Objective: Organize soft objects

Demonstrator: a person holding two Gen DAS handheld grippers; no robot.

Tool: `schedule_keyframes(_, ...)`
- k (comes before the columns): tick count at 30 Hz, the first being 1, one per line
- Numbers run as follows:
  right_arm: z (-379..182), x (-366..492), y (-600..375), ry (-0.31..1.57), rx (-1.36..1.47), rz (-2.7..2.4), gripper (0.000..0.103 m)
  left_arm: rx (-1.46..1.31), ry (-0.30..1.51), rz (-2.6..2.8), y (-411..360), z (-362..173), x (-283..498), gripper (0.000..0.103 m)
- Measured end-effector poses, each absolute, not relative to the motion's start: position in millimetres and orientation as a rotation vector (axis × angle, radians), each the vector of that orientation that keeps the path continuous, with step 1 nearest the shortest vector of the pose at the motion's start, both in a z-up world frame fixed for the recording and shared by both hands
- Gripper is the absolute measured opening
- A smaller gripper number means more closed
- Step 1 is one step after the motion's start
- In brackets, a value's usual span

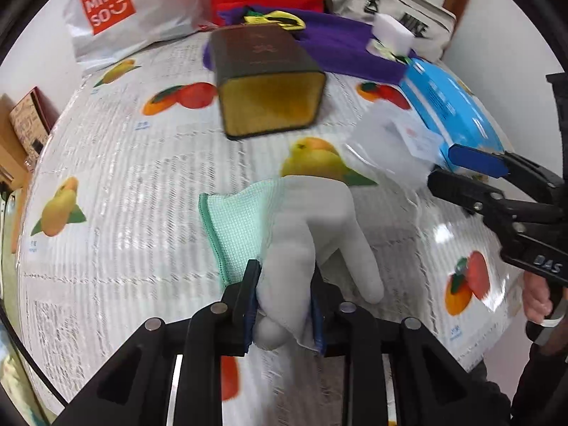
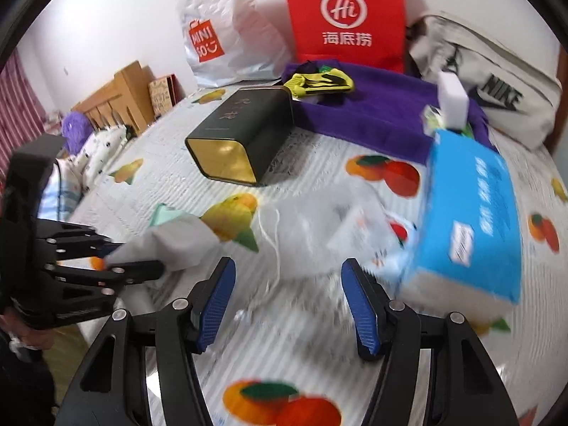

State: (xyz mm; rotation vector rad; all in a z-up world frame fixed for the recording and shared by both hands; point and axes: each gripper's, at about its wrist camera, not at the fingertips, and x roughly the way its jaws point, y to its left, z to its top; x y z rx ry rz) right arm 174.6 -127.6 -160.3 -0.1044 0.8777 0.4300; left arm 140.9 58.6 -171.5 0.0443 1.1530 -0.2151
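Fruit-printed cloth covers the desk. From the left wrist, the left tool is clamped narrow on a white glove with a green cloth beneath; the glove's long axis runs toward 12 o'clock, where a dark tin lies open-mouthed with bare cloth between. From the right wrist, the right tool stands wide and empty; a clear bag lies at 12, a blue box at 2, the glove at 9.
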Motion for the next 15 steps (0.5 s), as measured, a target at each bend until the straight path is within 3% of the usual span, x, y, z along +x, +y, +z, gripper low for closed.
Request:
schedule_keyframes(10,-194.1,202.1,-107.7,0.911,-0.168,0.432,0.064,-0.003,1.124,-0.179,70.9,-172.9,167.6,0.028)
schedule_keyframes(12,-197.3,199.8,-103.5,0.882,-0.212,0.412,0.056,-0.004,1.122,-0.177,69.4,-173.2,169.0,0.029)
schedule_keyframes(14,-197.5,197.4,-102.0,0.86,-0.24,0.402,0.023,0.003,1.119,-0.176,67.2,-173.7,168.6,0.029)
schedule_keyframes(15,-196.7,197.1,-103.3,0.866,-0.228,0.419,0.019,0.011,1.118,-0.172,65.5,-174.1,169.5,0.029)
